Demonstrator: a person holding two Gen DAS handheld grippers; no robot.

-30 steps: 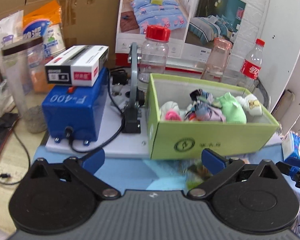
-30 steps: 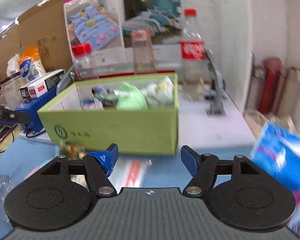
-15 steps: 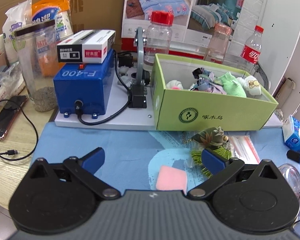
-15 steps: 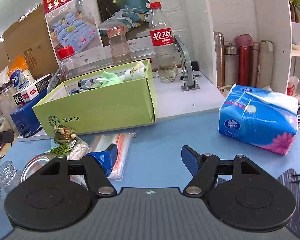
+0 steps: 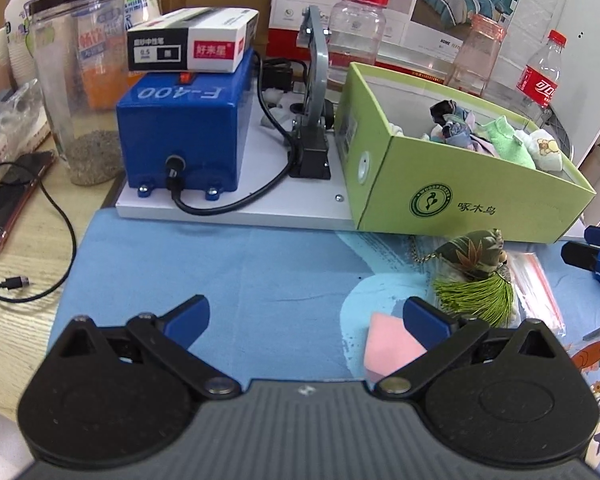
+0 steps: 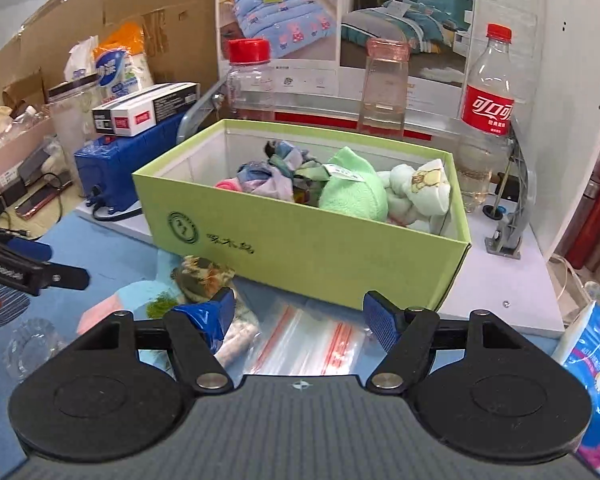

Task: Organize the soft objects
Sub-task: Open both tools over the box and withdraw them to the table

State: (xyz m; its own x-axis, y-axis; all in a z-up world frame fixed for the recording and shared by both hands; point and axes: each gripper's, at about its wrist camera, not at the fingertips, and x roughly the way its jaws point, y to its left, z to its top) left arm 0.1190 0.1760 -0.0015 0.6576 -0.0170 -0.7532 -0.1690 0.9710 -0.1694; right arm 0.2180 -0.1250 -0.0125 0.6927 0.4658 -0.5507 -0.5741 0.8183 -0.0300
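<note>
Both grippers hang wide open and empty over a blue mat (image 5: 220, 272). A flat pink sponge square (image 5: 388, 346) lies just inside the left gripper (image 5: 306, 318)'s right jaw; ahead of the right gripper (image 6: 298, 312)'s jaws, a green cardboard box (image 6: 312, 240) holds bundled soft cloths (image 6: 352, 196).

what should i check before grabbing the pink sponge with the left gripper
1. Left gripper open and holding nothing: ok.
2. Pink sponge in view, flat on the blue mat: ok.
3. Sponge centred between the fingers: not ok, it lies under the right-hand finger.
4. Tassel sachet clear of the sponge: cannot tell, its green fringe ends close by.
5. Right gripper open and out of the way: ok, it hovers over the zip bags.
6. Room in the green box: ok, left end looks free.
</note>
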